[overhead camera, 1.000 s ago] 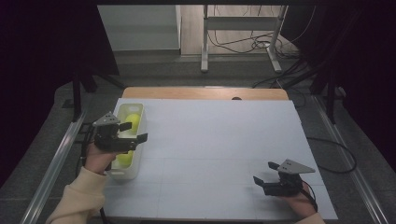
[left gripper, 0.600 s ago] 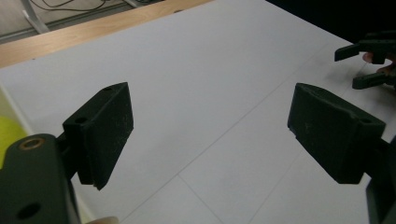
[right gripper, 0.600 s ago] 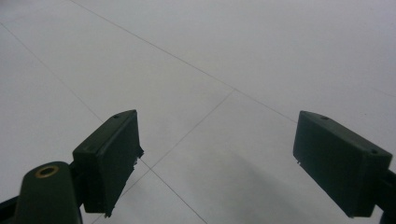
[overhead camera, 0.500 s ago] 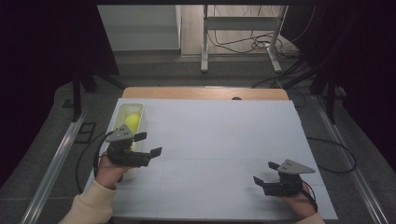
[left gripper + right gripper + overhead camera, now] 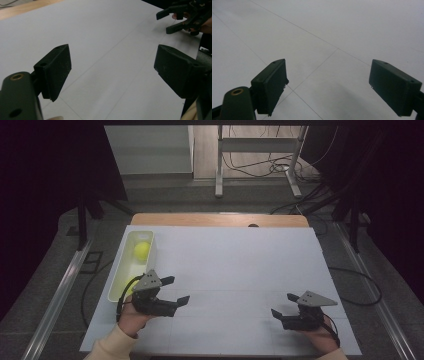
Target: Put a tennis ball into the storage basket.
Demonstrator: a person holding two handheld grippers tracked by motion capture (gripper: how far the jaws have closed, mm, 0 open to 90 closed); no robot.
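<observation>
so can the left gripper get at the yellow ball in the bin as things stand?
Probably yes. The left gripper is open beside the bin, the ball lies uncovered at the bin's far end, nothing between.

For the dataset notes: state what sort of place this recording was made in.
Probably a lab or a data-collection workstation: a table covered in plain white sheeting, loose cables on the floor behind, dark curtains at the sides, and a person holding a left gripper and a right gripper.

A yellow-green ball (image 5: 141, 251) lies in the pale tray (image 5: 152, 251)'s far end; tray at table's left edge.
</observation>
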